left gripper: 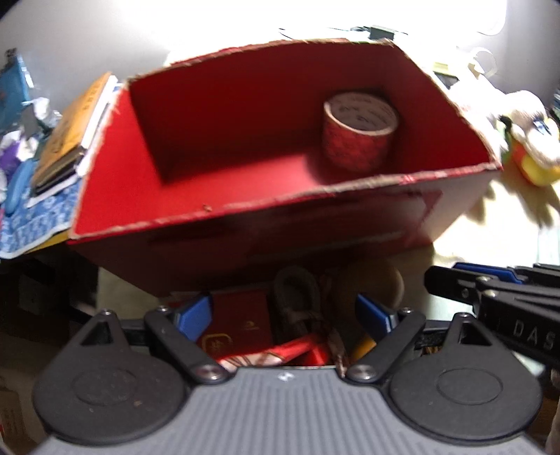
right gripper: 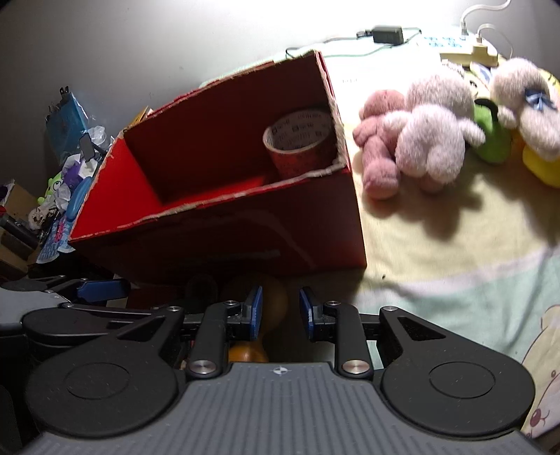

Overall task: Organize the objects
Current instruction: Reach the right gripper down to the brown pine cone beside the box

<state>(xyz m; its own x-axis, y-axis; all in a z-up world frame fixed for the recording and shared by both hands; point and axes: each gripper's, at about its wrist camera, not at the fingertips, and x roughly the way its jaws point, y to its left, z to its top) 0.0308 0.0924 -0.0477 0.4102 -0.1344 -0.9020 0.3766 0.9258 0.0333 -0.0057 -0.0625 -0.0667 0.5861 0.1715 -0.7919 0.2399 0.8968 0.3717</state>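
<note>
From the left wrist, a red cardboard box (left gripper: 280, 168) with ragged cut rims stands open-topped on a pale yellow bed sheet (left gripper: 507, 224). Inside, in its far right corner, a roll of tape (left gripper: 360, 131) stands on end, its cardboard core printed. The left gripper (left gripper: 290, 315) hangs with its jaws spread wide over a shadowed heap just in front of the box: a small dark red case (left gripper: 241, 322) with gilt marks, a brown looped cord (left gripper: 297, 294), a round brown thing (left gripper: 371, 283) and red ribbon-like wrapping (left gripper: 280, 353). Nothing is pinched between the blue pads. A stack of books (left gripper: 73, 136) lies left of the box; a yellow plush toy (left gripper: 535, 154) lies right.

From the right wrist, the right gripper (right gripper: 280, 311) has its jaws narrowly apart, with an orange rounded object (right gripper: 273, 301) behind the gap; whether the pads touch it cannot be told. The box's near wall rises just ahead. Fluffy pink plush toys (right gripper: 420, 140) and a green one (right gripper: 490, 140) lie on the sheet to the right; a power adapter (right gripper: 386, 34) sits beyond.
</note>
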